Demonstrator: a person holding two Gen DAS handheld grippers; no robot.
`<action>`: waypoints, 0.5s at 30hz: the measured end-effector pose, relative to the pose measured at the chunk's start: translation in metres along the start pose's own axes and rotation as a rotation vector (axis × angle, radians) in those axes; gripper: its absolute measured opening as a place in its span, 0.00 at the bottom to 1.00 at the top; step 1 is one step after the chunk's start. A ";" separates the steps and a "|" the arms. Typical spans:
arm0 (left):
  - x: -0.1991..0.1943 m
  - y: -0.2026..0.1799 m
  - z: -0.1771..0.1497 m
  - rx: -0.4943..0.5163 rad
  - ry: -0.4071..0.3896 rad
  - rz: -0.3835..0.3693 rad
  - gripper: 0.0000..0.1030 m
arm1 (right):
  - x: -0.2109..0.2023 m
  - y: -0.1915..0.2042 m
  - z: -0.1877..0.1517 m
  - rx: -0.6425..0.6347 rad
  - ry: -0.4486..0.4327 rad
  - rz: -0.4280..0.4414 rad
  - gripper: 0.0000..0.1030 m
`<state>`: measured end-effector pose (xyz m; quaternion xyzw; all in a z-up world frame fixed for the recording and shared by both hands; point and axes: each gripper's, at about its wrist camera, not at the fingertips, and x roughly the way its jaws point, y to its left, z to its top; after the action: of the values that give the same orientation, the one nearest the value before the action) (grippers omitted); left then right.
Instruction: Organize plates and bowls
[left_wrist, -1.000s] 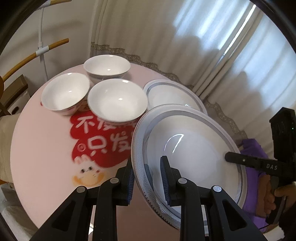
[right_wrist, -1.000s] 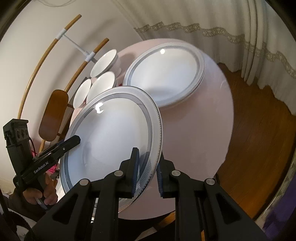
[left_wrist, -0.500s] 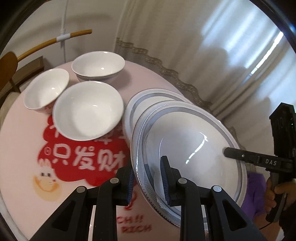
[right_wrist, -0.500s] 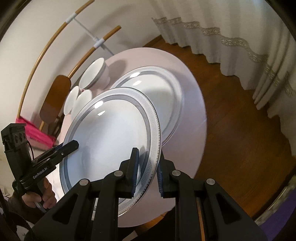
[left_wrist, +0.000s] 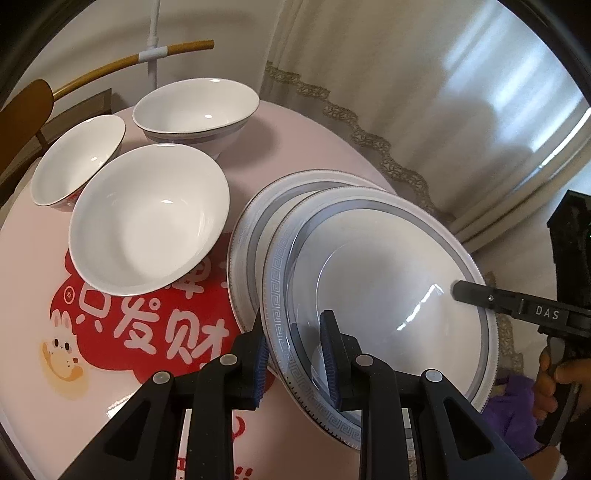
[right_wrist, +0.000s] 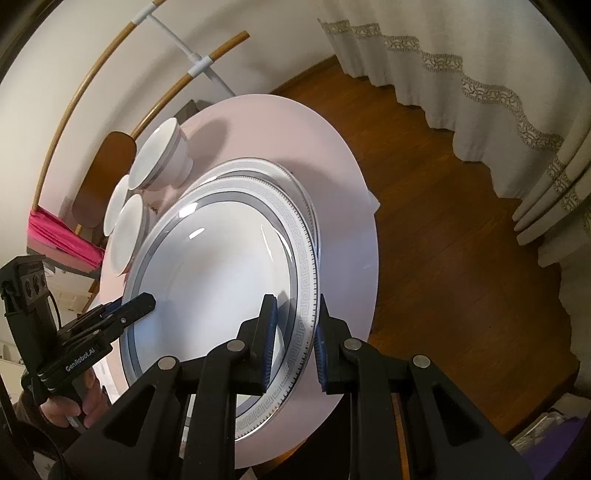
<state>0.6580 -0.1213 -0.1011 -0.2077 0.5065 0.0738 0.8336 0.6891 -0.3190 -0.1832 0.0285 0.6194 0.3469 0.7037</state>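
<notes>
The left claw (left_wrist: 293, 343) and right claw (right_wrist: 293, 338) each clamp opposite rims of the upper plate (left_wrist: 388, 273), held just over the lower plate (left_wrist: 247, 236) on the bench (left_wrist: 29, 258). Stacking is nearly done; three bowls (left_wrist: 147, 218) stand unstacked beside it.

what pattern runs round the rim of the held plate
A grey Greek-key band on the white held plate, clearest in the left wrist view.

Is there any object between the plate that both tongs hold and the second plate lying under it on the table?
Nothing visible is between them. The held plate, gripped at opposite rims by the left tongs and right tongs, hangs over the lower plate. The bowls stand aside.
</notes>
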 end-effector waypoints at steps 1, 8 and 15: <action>0.002 -0.001 0.001 -0.001 0.003 0.002 0.20 | 0.002 -0.001 0.001 0.003 0.002 0.000 0.18; 0.020 -0.007 0.015 -0.004 0.024 0.010 0.20 | 0.007 -0.001 0.007 0.013 0.022 -0.035 0.19; 0.027 -0.002 0.021 0.000 0.025 0.011 0.21 | 0.010 0.000 0.010 0.035 0.025 -0.080 0.20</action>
<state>0.6882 -0.1170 -0.1155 -0.2058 0.5180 0.0759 0.8268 0.6981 -0.3093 -0.1895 0.0114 0.6348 0.3080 0.7086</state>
